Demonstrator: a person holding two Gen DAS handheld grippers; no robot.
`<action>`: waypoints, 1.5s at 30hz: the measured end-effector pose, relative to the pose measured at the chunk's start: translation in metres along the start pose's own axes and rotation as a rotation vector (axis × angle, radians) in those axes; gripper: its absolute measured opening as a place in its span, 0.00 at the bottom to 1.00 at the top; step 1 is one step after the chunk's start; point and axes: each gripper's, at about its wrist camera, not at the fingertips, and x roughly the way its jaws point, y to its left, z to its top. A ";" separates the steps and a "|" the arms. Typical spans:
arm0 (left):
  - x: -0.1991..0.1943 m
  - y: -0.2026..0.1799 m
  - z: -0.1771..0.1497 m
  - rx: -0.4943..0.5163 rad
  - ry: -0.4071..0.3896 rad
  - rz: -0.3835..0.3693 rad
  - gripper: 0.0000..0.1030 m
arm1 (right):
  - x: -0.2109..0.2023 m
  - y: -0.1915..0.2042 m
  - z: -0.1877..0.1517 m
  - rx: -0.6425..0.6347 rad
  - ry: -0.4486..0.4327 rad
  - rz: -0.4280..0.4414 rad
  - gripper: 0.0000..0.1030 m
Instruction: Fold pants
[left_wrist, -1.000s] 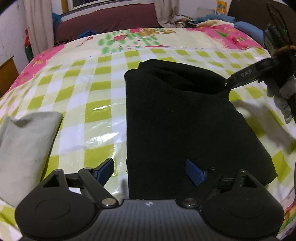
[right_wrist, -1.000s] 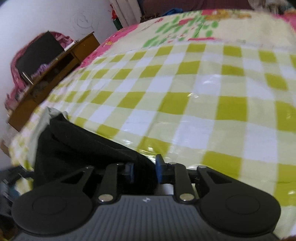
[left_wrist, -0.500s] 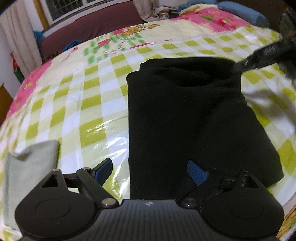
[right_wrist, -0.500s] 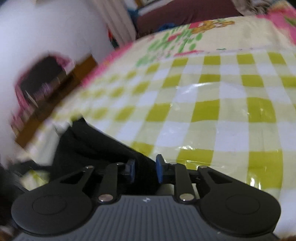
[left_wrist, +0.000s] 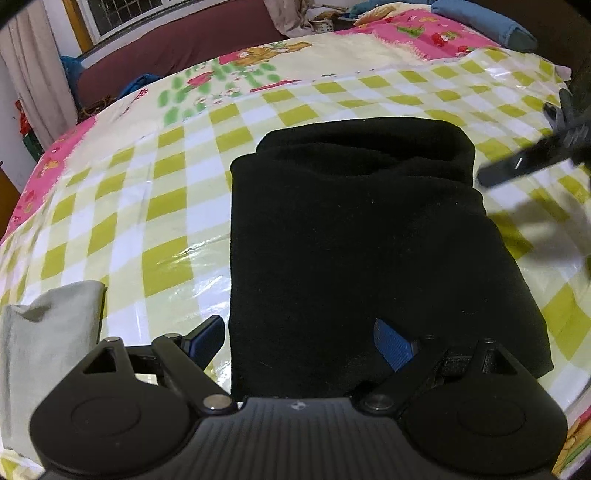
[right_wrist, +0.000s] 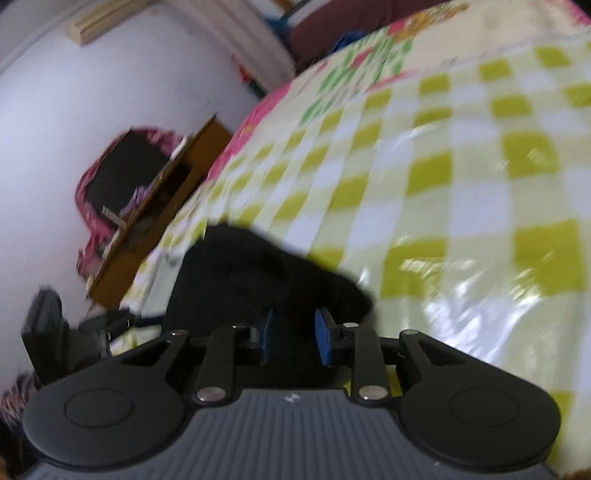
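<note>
**Desk:** What goes under the picture?

**Photographer:** "Black pants (left_wrist: 362, 236), folded to a thick rectangle, lie on a bed under a glossy green-check cover (left_wrist: 162, 206)." The left tongs (left_wrist: 299, 343) hover at the bundle's near edge, spread wide and holding nothing. One blue pad sits over the bare cover just left of the cloth, the other over the cloth itself.

**Desk:** And the other pair?

**Photographer:** The right tongs (right_wrist: 293, 338) sit at the far right corner, seen blurred from the left camera. Their pads stand a little apart, dark cloth behind the gap, nothing clearly pinched. I judge them let go, or close to it.

**Desk:** Which step, then?

**Photographer:** By my reading the last fold is laid and it's tidying time. The far end shows two layers slightly out of line. The next move calls for a light press or tug to square those edges, or lifting both tongs clear without snagging the top layer.

**Desk:** Anything in the way?

**Photographer:** A folded grey garment (left_wrist: 44, 347) lies left of the left tongs, apart from the pants. A wooden cabinet (right_wrist: 162, 206) stands off the bed, beyond the right tongs. The slick cover could let the bundle slide.
</note>
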 end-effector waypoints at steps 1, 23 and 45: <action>-0.003 -0.002 0.002 0.001 -0.007 0.001 0.97 | 0.009 -0.001 0.000 -0.011 0.010 -0.036 0.25; 0.043 -0.094 0.089 0.598 -0.006 -0.367 0.76 | 0.004 -0.006 0.039 -0.127 0.063 -0.089 0.05; 0.027 -0.037 0.076 0.279 -0.104 -0.181 0.79 | 0.019 0.015 0.018 -0.272 0.030 -0.125 0.48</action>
